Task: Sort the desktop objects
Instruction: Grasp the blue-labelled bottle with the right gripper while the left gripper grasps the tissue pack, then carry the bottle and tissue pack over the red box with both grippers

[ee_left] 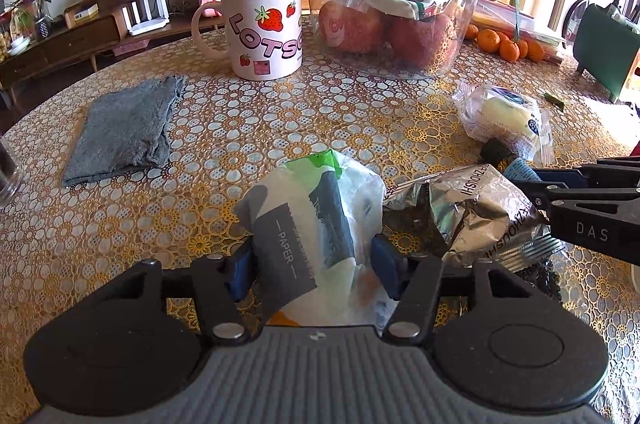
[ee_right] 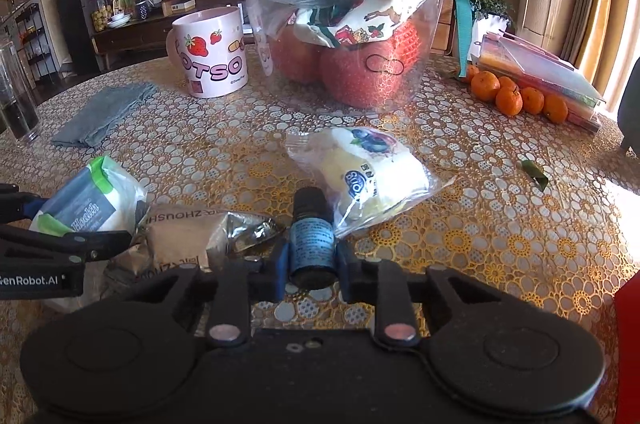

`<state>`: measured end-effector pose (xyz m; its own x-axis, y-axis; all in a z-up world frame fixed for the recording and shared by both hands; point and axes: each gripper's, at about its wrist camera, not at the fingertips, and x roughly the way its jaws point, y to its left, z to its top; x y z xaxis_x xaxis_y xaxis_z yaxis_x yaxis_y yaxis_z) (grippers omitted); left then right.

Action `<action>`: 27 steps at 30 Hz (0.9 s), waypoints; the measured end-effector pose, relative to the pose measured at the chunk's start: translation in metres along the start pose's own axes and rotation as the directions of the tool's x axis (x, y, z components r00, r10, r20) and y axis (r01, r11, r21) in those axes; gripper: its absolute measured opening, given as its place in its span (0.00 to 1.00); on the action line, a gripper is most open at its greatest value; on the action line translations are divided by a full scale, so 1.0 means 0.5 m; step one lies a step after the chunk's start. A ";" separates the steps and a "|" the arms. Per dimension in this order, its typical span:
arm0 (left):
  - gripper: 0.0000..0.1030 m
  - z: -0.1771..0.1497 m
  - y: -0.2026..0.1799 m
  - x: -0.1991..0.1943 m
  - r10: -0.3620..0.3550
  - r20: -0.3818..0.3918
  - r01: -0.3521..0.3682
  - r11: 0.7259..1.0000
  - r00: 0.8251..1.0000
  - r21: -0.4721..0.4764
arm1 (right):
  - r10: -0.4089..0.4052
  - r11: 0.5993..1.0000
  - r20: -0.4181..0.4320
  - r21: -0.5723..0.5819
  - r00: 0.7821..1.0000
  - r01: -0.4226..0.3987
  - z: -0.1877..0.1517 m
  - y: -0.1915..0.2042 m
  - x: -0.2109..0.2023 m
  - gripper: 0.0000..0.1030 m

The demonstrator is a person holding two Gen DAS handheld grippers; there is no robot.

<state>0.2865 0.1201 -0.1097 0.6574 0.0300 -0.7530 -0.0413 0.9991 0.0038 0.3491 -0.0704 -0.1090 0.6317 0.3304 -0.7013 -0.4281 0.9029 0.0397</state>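
Note:
A plastic tissue pack point(ee_left: 304, 212) with a grey "PAPER" label and green corner sits between the blue pads of my left gripper point(ee_left: 314, 272), which press on both its sides. My right gripper point(ee_right: 313, 264) is shut on a small dark bottle point(ee_right: 312, 244) with a blue label, lying on its side with the cap pointing away. A crumpled silver foil wrapper point(ee_right: 188, 244) lies between the two grippers. Just beyond the bottle rests a clear-wrapped bun point(ee_right: 368, 175) with a blueberry sticker. In the left wrist view the right gripper point(ee_left: 560, 195) enters from the right edge.
On the gold lace-patterned table point(ee_left: 280, 127) stand a pink strawberry mug point(ee_left: 264, 27) and a clear tub point(ee_left: 392, 23) of apples and bags at the back. A folded grey cloth point(ee_left: 124, 131) lies left, tangerines point(ee_right: 516, 95) and a flat clear case at the right, a glass point(ee_right: 16, 103) far left.

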 end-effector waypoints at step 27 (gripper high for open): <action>0.40 -0.063 -0.048 -0.173 0.019 0.014 -0.018 0.999 1.000 -0.038 | -0.016 0.999 0.019 0.043 1.000 0.015 -0.121 -0.042 -0.203 0.22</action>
<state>0.2070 0.0927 -0.0653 0.6667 0.0491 -0.7437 -0.0816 0.9966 -0.0074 0.2551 -0.1396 -0.0816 0.6508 0.3211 -0.6880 -0.3904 0.9187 0.0596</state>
